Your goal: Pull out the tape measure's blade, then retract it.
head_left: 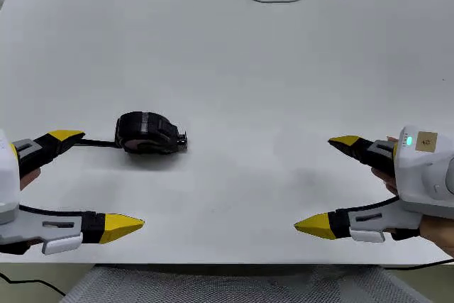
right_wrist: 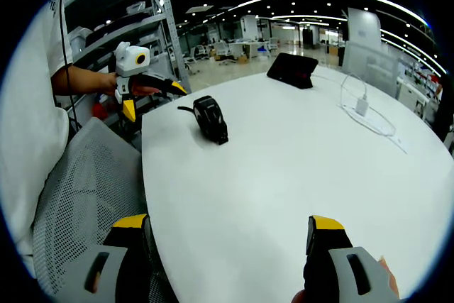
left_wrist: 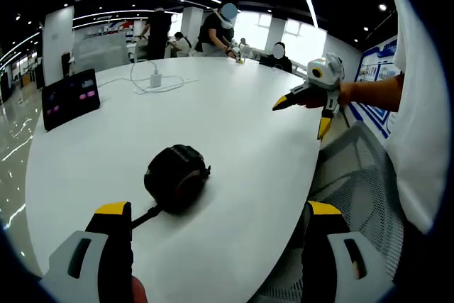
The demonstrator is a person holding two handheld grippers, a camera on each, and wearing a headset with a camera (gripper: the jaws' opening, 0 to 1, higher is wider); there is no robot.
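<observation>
Tape measure (head_left: 149,133) on the table (head_left: 284,69), just ahead of my left gripper (head_left: 106,179).
My right gripper (head_left: 317,184) is well apart; both pairs of jaws spread wide. Black case, blade in, strap (head_left: 96,143) trailing toward one left jaw.

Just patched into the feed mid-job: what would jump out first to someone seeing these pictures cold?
The small black round-cased tape measure lies alone on the left of the broad white table, with its blade not pulled out. The yellow-tipped left claw stands wide open just beside it. The matching right claw is open too, at the table's near right edge.
</observation>
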